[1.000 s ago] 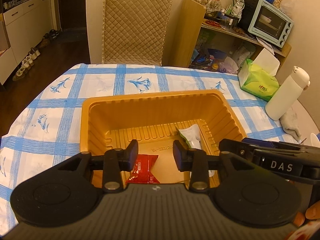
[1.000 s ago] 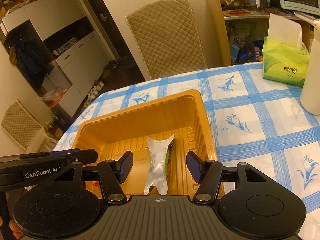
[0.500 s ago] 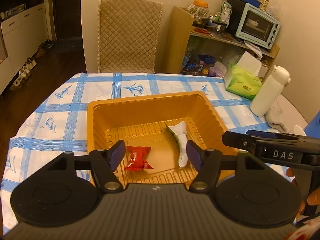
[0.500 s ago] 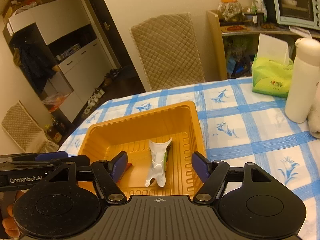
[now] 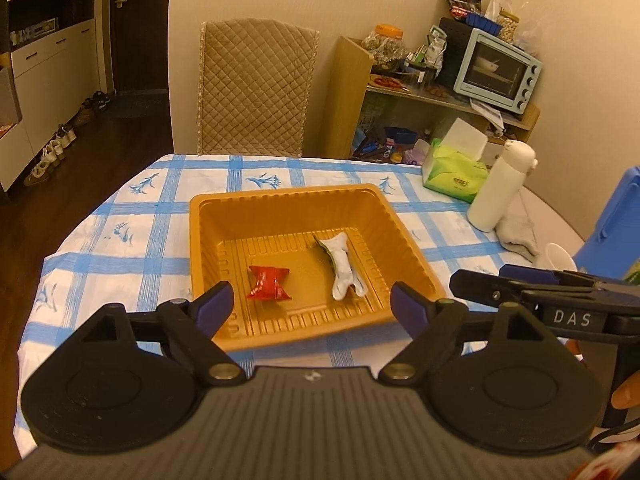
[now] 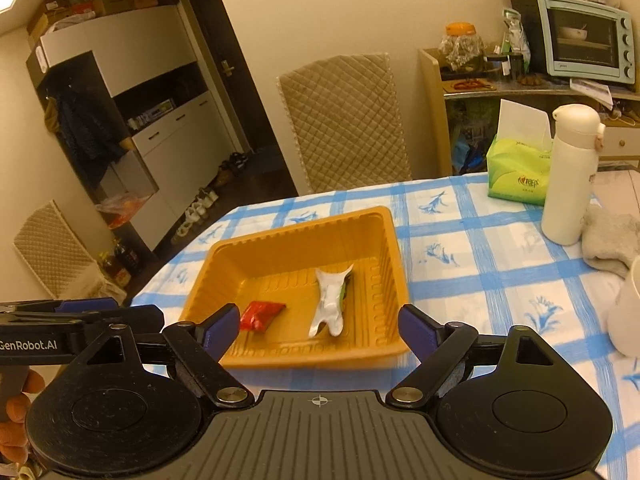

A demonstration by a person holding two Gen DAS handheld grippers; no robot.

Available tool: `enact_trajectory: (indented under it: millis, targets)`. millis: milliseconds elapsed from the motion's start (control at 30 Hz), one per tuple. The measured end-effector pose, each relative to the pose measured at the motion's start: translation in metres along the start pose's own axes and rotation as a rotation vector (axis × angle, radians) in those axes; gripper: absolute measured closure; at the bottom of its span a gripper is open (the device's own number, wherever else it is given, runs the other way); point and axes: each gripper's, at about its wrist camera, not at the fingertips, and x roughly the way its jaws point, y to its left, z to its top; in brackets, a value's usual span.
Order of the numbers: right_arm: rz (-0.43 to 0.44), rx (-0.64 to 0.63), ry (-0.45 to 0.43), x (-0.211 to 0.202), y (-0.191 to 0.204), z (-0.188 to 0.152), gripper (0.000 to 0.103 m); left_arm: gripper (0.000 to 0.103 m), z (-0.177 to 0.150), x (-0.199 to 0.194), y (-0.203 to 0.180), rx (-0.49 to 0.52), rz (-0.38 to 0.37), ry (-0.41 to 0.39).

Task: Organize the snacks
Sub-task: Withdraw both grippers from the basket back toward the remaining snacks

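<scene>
An orange plastic tray (image 5: 288,196) (image 6: 304,224) sits on the blue-checked tablecloth. Inside it lie a red snack packet (image 5: 267,282) (image 6: 261,313) and a white-and-green snack packet (image 5: 343,265) (image 6: 331,301), a little apart. My left gripper (image 5: 311,305) hovers over the tray's near edge, its jaws opening wide with nothing between them. My right gripper (image 6: 319,329) hangs likewise above the near rim, jaws opening and empty. The right gripper's side shows at the right of the left wrist view, the left gripper's at the left of the right wrist view.
A green tissue pack (image 5: 456,174) (image 6: 518,178), a white flask (image 5: 500,186) (image 6: 570,174) and a grey cloth (image 5: 518,232) (image 6: 610,242) stand at the table's right. A white cup (image 6: 626,312) is near right. A quilted chair (image 5: 256,88) stands behind the table, a cluttered shelf with a toaster oven (image 5: 496,70) beyond.
Both grippers have drawn back and up from inside the tray while their jaws spread wider. The red and white packets now lie free on the tray floor.
</scene>
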Motion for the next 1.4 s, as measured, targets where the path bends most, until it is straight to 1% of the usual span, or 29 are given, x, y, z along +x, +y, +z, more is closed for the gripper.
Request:
enact_trajectory:
  millis: [300,433,700,900,1100,1400]
  targets:
    - [0.028,0.007,0.016,-0.039,0.013,-0.033,0.016,0.016,-0.034,-0.046,-0.005,-0.025,-0.02,-0.01]
    - [0.04,0.003,0.038,-0.053,0.017,-0.05,0.015,0.016,-0.051,-0.059,-0.005,-0.025,-0.022,-0.001]
    - [0.044,-0.045,0.077,-0.073,0.022,-0.081,0.015,0.016,-0.086,-0.077,0.002,-0.037,-0.007,0.032]
    - [0.032,-0.073,0.117,-0.077,0.021,-0.1,0.015,0.016,-0.108,-0.085,0.003,-0.014,0.016,0.044]
    - [0.03,-0.071,0.172,-0.073,0.02,-0.12,0.015,0.016,-0.128,-0.083,0.006,-0.035,0.026,0.088]
    - [0.042,-0.105,0.25,-0.06,0.025,-0.148,0.015,0.017,-0.153,-0.076,0.01,-0.042,0.056,0.143]
